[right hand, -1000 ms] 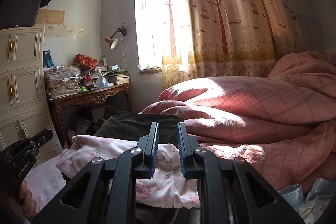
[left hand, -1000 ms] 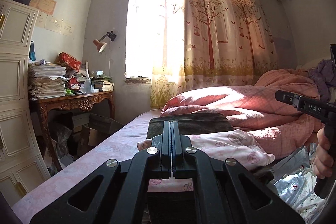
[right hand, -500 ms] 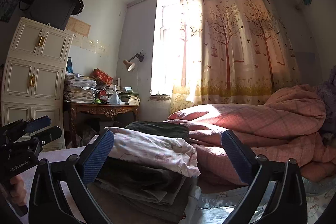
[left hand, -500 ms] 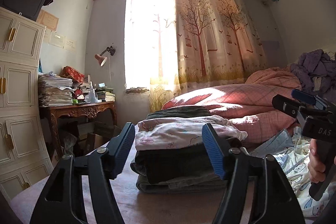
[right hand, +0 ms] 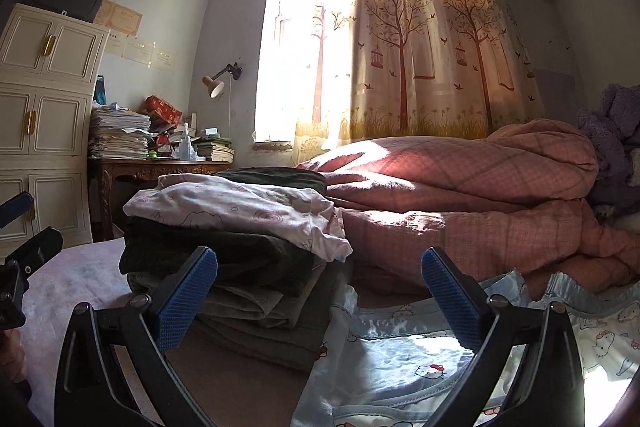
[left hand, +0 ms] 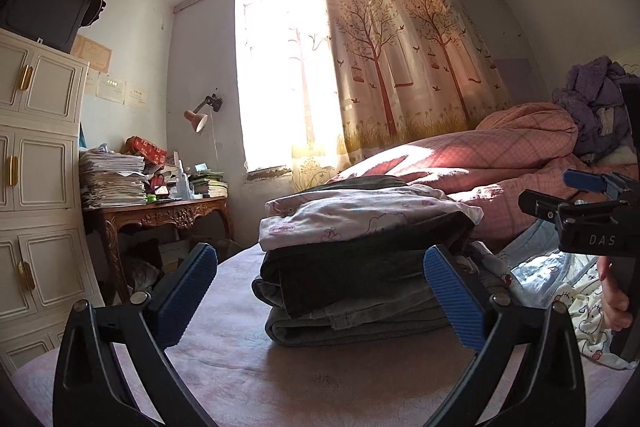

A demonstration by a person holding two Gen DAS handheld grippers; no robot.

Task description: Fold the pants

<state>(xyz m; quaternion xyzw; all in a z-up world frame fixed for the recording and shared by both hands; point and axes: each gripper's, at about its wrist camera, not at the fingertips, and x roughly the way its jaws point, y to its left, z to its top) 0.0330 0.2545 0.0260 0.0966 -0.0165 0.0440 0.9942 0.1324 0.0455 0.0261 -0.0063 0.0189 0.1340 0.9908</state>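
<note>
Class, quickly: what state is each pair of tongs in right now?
Left tongs: open, holding nothing.
Right tongs: open, holding nothing.

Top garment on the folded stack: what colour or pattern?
The top garment is pale pink with cartoon cat prints, shown best in the left wrist view.

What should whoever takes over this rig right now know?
Left hand-held gripper: open, empty, facing the stack.
Right hand-held gripper: open, empty, just right of the stack.
Folded pink printed pants lie on top of the stack of folded clothes on the bed.
Done: that fold and placement.
Left: possibly the blue cartoon-print garment lying unfolded beside the stack; judge it yourself.
</note>
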